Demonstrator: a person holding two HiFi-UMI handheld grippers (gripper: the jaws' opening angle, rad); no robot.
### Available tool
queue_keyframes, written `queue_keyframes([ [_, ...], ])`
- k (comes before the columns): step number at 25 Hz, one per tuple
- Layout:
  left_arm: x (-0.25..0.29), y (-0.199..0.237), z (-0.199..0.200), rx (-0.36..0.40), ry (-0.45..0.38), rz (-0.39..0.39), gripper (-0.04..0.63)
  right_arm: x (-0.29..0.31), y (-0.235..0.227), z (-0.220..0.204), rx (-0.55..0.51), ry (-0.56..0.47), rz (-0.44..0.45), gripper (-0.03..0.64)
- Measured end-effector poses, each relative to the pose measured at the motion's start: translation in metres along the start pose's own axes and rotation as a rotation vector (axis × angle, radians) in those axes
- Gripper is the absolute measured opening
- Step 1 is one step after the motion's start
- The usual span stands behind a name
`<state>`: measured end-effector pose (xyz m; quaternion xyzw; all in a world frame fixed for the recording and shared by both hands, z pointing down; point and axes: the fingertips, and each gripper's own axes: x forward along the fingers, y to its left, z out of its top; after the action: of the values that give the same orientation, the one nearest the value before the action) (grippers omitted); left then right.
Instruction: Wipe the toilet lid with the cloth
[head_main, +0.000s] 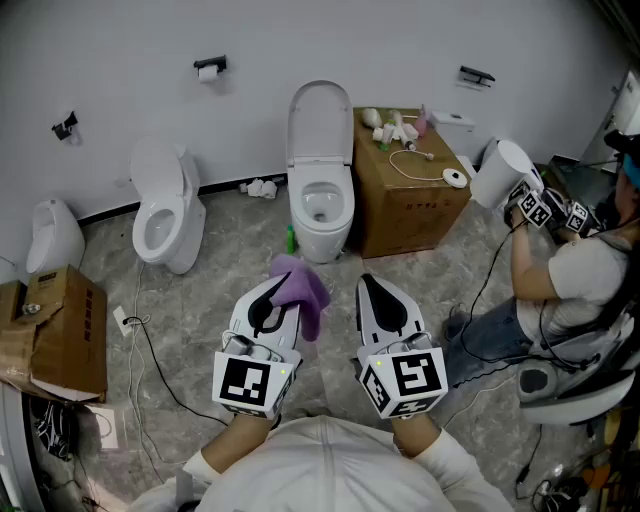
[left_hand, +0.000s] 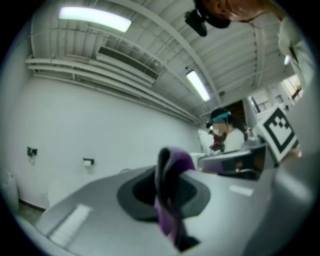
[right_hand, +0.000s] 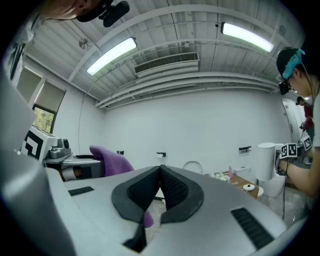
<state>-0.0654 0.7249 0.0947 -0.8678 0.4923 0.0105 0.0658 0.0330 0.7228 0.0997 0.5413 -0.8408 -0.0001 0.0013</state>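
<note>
A white toilet (head_main: 320, 205) stands ahead with its lid (head_main: 320, 122) raised against the wall. My left gripper (head_main: 278, 290) is shut on a purple cloth (head_main: 303, 289), which hangs from its tip; in the left gripper view the cloth (left_hand: 172, 192) is pinched between the pads. My right gripper (head_main: 368, 288) is held level beside it, shut with nothing between its pads (right_hand: 161, 187). Both grippers hover short of the toilet, well below the lid. The cloth (right_hand: 110, 161) also shows at the left of the right gripper view.
A second toilet (head_main: 168, 205) and a urinal (head_main: 50, 235) stand to the left. A cardboard box (head_main: 408, 185) with small items sits right of the toilet, another box (head_main: 60, 330) at far left. A person (head_main: 575, 280) with grippers crouches at right. Cables run over the floor.
</note>
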Motion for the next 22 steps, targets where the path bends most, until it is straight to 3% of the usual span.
queue_keyframes([
  [22, 0.031, -0.008, -0.016, -0.034, 0.022, 0.017, 0.017, 0.009, -0.035, -0.018, 0.063, 0.028, 0.019, 0.014],
])
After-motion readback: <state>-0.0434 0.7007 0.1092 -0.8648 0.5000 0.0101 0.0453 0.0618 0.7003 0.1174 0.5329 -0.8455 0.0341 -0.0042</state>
